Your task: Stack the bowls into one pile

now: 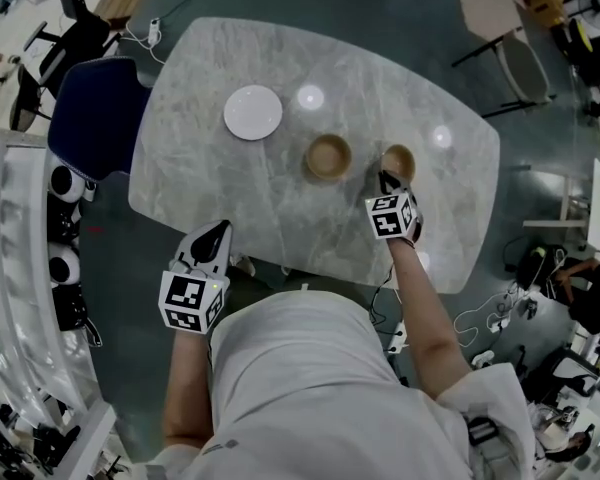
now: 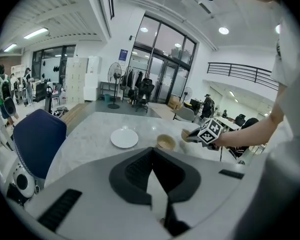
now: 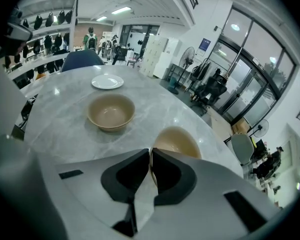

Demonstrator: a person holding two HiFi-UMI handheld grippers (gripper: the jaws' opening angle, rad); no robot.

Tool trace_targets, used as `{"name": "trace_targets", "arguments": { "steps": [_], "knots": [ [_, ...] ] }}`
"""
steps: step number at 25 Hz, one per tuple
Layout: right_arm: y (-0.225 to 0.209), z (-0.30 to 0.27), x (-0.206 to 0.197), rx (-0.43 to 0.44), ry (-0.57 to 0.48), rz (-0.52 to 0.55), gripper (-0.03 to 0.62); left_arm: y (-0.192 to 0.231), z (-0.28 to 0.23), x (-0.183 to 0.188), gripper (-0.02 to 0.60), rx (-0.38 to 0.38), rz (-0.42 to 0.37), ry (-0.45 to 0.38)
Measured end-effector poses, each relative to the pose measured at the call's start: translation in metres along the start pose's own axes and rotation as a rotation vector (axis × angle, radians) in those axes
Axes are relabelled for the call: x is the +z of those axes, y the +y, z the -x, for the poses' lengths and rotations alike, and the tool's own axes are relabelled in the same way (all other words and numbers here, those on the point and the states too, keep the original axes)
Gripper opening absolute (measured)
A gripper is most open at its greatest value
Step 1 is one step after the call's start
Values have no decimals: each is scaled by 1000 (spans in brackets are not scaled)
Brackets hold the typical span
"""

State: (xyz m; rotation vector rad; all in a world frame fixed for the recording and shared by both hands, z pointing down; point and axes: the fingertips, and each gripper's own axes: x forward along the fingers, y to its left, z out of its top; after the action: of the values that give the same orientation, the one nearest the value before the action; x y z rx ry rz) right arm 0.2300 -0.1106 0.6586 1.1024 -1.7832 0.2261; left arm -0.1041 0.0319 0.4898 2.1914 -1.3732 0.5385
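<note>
Right gripper (image 1: 385, 179) clamped on the near rim of the right-hand bowl (image 1: 400, 160). In the right gripper view the two jaws are drawn together, with the thin edge of this bowl (image 3: 178, 140) pinched between them at the gripper (image 3: 150, 155). Whether the bowl's base rests on the table (image 1: 280, 213) or is just clear of it cannot be told.

The second bowl (image 1: 328, 156) stands upright and empty near the first, on its left in the head view. The two are apart and not touching. It appears ahead and to the left in the right gripper view (image 3: 111, 111). A white plate (image 1: 253, 112) lies flat further left, apart from both bowls.

The left gripper (image 1: 218, 231) hangs at the near edge of the table, well apart from the bowls. In its own view the jaws are closed on each other with nothing between them (image 2: 152, 152). A blue chair (image 1: 95, 113) stands at the far left end of the table.

Progress, as judged: no pile exists yet, since each bowl occupies its own place. The grasp on the right-hand bowl appears made. What remains is to lift that bowl, carry it over the second bowl, lower it inside, and release. Only two bowls are visible, so one transfer should complete the stack.
</note>
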Motion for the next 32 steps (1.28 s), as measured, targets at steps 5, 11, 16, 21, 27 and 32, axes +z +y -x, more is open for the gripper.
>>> {"name": "trace_targets", "arguments": {
  "steps": [5,11,16,21,27,32],
  "knots": [
    [19,7,22,11,-23,31,33,13,12,-1,2,3,13,-15],
    [45,11,48,28,-56,66,34,31,27,-7,2,17,29,-32],
    [64,14,65,45,-68,96,34,43,43,-12,2,38,48,-40],
    [85,12,80,63,-76,126,32,55,58,-24,2,60,71,-41],
    [103,9,95,80,-84,165,29,67,74,-34,2,93,100,-41],
    [119,4,102,103,-82,188,33,76,80,-42,2,109,117,-35]
  ]
}}
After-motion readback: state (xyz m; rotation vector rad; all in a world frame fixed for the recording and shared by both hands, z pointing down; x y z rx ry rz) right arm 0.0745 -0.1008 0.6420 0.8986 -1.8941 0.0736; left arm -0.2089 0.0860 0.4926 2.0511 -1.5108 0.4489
